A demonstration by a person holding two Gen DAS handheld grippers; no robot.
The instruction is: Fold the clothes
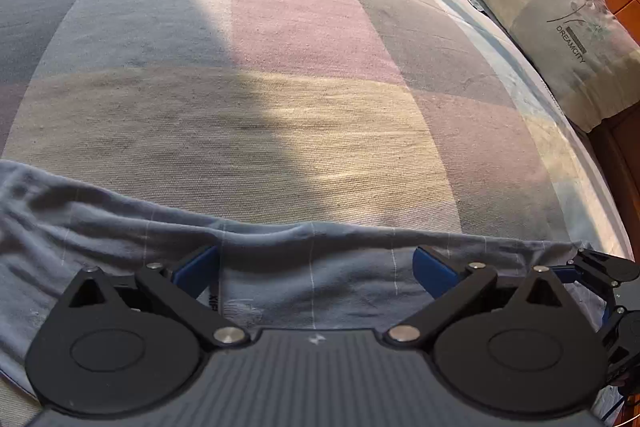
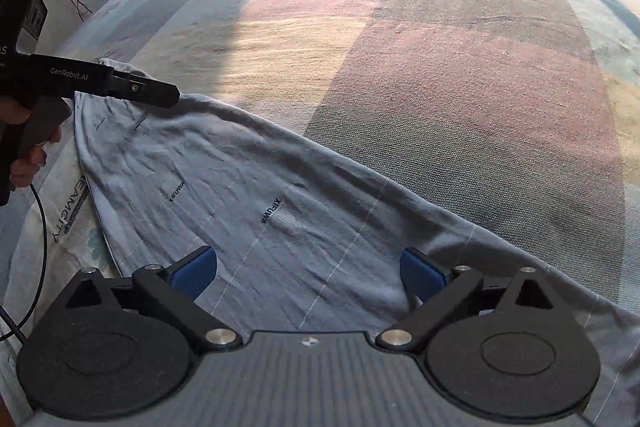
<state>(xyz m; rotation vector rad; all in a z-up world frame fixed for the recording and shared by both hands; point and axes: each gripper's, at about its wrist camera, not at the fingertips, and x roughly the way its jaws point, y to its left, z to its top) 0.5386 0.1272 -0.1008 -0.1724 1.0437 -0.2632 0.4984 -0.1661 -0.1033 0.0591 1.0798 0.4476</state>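
The blue-grey garment [image 2: 256,203] lies spread flat along the near edge of the bed [image 2: 460,67], directly beneath both claws, its far hem just ahead of their fingers. The left claw [image 1: 316,267] and the right claw [image 2: 308,267] both stand wide open, holding nothing. Whether this is a layer to be doubled over or one just laid down, I can't settle. Any grip should pinch the hem's full thickness at matching points on both sides, so the cloth travels level and the edges meet

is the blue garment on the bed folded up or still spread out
Spread out: the blue garment lies flat on the bed in one rumpled layer, no fold visible.
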